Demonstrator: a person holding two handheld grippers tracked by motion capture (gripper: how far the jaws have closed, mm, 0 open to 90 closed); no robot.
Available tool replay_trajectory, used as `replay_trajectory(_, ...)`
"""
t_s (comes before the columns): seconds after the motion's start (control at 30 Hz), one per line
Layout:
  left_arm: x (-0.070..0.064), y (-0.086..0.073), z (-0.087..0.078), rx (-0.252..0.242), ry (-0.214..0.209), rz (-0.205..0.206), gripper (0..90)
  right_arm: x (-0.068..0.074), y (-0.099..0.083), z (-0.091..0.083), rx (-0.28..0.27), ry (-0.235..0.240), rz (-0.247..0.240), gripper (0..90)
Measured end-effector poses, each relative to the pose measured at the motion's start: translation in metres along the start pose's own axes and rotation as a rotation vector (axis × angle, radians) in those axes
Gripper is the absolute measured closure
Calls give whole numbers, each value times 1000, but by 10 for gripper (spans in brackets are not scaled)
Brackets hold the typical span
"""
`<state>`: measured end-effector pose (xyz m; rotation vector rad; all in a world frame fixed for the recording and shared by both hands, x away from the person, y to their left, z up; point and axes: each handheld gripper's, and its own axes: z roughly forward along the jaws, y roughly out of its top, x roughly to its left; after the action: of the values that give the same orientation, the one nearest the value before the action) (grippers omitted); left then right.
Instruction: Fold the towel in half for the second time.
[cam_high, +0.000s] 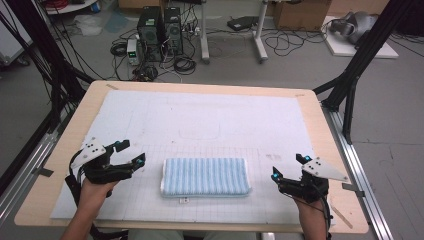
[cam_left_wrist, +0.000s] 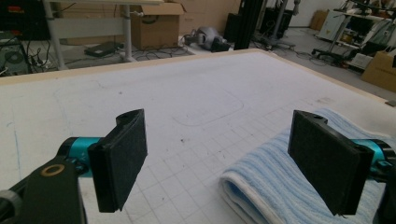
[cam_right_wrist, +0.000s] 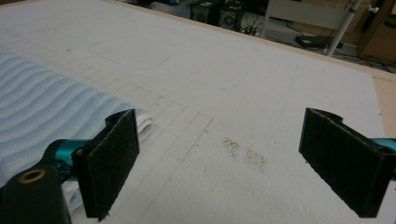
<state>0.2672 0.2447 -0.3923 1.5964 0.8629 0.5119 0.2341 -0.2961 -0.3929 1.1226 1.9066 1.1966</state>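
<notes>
Towel (cam_high: 206, 176) folded, between open hand-held grippers, untouched

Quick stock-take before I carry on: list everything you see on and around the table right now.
folded towel: one, blue and white striped, near edge of the mat, between the two grippers
gridded mat: one, white, covering most of the table
table: one, light wood, edge showing around the mat
dark smudge: one, brownish, on the mat right of the towel
computer towers: two, black, on the floor beyond the table
cardboard box: one, brown, floor at far right
left hand-held gripper: one, black with teal tips, left of the towel, open
right hand-held gripper: one, black with teal tips, right of the towel, open
</notes>
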Motion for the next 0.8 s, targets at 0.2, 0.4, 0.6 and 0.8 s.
replay_trajectory(0.2,2,-2,0,10,15,2,200,-1,-1,-2,4,-1,3,114)
replay_trajectory(0.4,0,-4,2,23,13,4,201,0,-3,-1,6,2,5,114)
replay_trajectory(0.6,0,-4,1,18,7,-2,202,0,-5,-1,6,8,11,114)
replay_trajectory(0.8,0,-4,2,21,9,-5,202,-1,-4,-1,7,7,10,114)
